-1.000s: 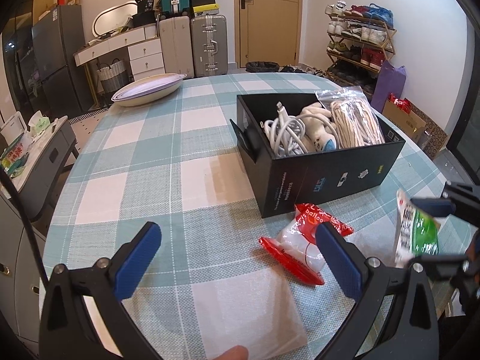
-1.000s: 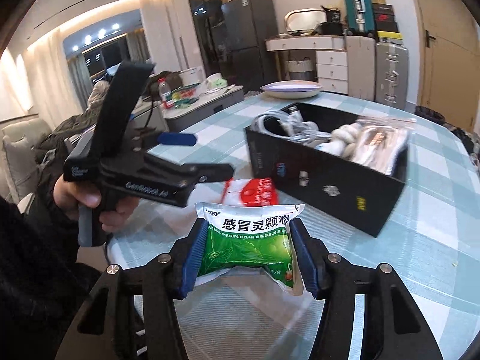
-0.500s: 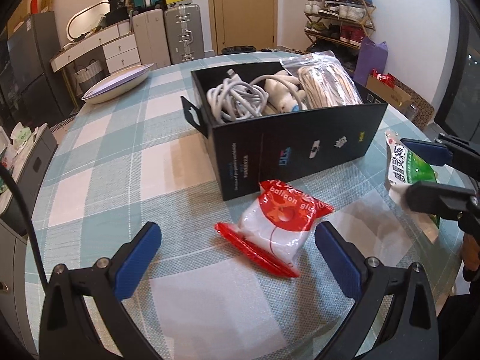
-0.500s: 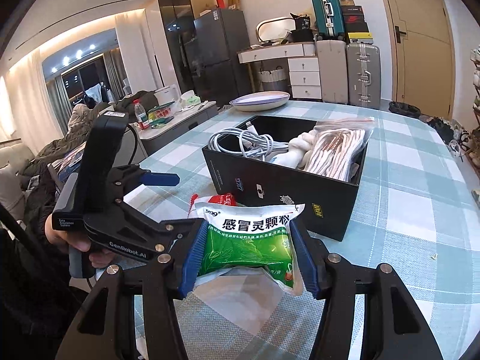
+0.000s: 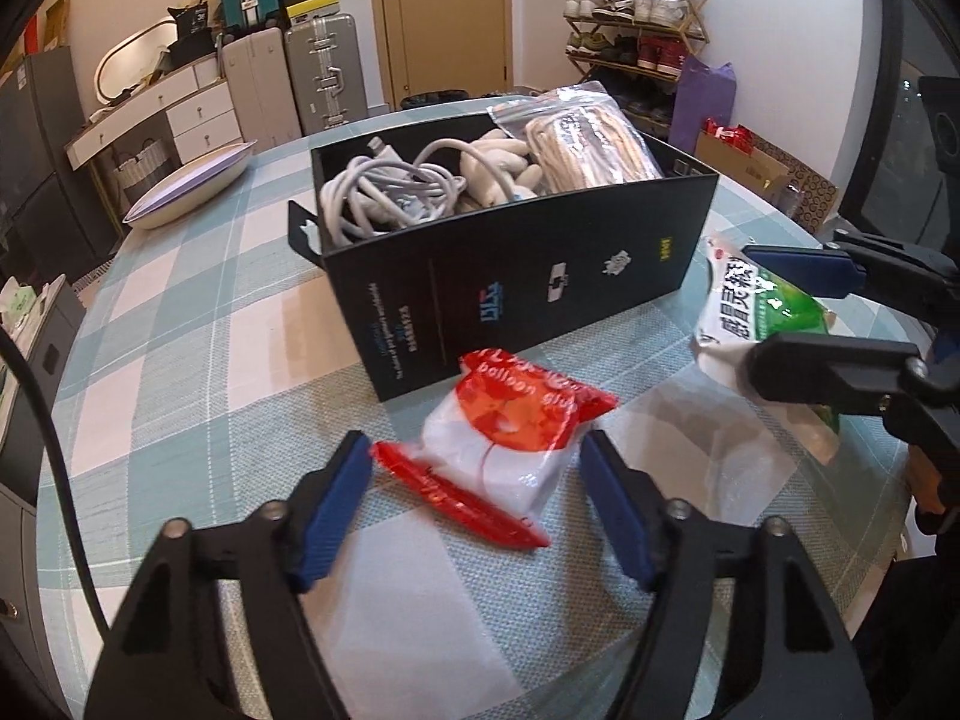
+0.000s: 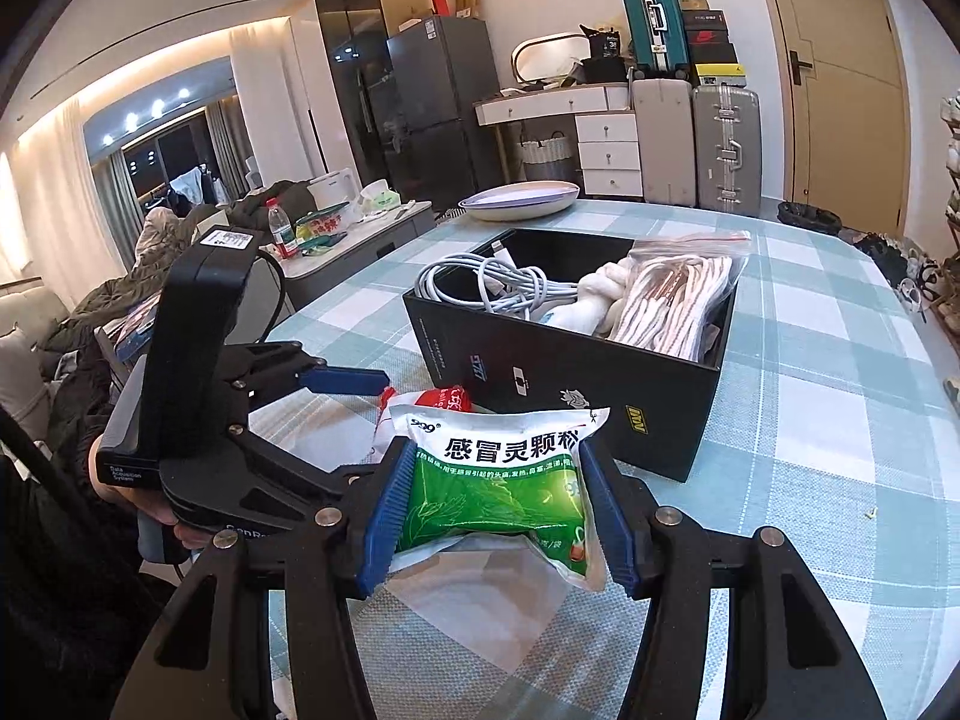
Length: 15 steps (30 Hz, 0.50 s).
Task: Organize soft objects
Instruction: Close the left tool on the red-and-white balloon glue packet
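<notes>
A red-and-white plastic bag (image 5: 510, 438) lies flat on the checked tablecloth, just in front of the black box (image 5: 540, 276). My left gripper (image 5: 474, 441) is lowered over it, jaws closing, one blue pad on each side of the bag and neither visibly pressing it. My right gripper (image 6: 498, 456) is shut on a green-and-white medicine packet (image 6: 498, 492), held above the table to the right of the red bag. The same packet (image 5: 756, 306) shows at the right of the left wrist view. The box holds a white cable (image 5: 390, 192), a white soft piece (image 5: 498, 174) and a zip bag of cords (image 5: 588, 150).
A white oval dish (image 5: 192, 186) sits at the table's far left. The table edge runs close behind both grippers. A hand (image 6: 150, 504) grips the left tool. Suitcases, drawers and a shoe rack stand beyond the table.
The left gripper came forward and down over the red-and-white bag, and its jaws narrowed from wide apart to either side of it. The right gripper kept hold of the green packet.
</notes>
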Tool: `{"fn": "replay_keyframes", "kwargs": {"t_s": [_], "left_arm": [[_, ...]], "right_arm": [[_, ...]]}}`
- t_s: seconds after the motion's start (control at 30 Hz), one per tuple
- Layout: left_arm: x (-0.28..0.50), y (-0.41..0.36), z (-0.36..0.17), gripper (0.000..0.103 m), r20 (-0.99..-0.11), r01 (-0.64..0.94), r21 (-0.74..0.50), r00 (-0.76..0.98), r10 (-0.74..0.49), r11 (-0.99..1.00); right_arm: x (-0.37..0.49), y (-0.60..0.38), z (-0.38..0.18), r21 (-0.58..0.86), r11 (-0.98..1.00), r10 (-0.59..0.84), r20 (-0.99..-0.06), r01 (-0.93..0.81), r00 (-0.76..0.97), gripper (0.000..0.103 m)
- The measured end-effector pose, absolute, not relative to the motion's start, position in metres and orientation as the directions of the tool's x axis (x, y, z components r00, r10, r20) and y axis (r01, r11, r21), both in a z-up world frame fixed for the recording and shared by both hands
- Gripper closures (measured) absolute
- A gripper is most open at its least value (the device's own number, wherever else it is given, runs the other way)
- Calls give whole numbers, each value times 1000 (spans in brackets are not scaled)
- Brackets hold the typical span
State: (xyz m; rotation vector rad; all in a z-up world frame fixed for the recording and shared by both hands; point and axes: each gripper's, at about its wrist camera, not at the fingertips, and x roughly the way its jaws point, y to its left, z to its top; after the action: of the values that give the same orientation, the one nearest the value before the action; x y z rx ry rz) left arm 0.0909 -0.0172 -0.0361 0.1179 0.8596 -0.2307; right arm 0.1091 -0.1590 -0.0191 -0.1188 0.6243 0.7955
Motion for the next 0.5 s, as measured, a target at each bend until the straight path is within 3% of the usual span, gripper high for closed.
{"fn": "replay_keyframes", "kwargs": {"t_s": [0.17,0.5], "left_arm": [[87,-20,-33,46,-750,270,-4,636,-181,963],[82,-22,-27,47,-735,282,-7,649,-196,959]], "right_arm": [[109,-159,-19,126,705,630,-564,-698,534,46],[110,-160,-19,125,706,632,-557,-697,540,46]]}}
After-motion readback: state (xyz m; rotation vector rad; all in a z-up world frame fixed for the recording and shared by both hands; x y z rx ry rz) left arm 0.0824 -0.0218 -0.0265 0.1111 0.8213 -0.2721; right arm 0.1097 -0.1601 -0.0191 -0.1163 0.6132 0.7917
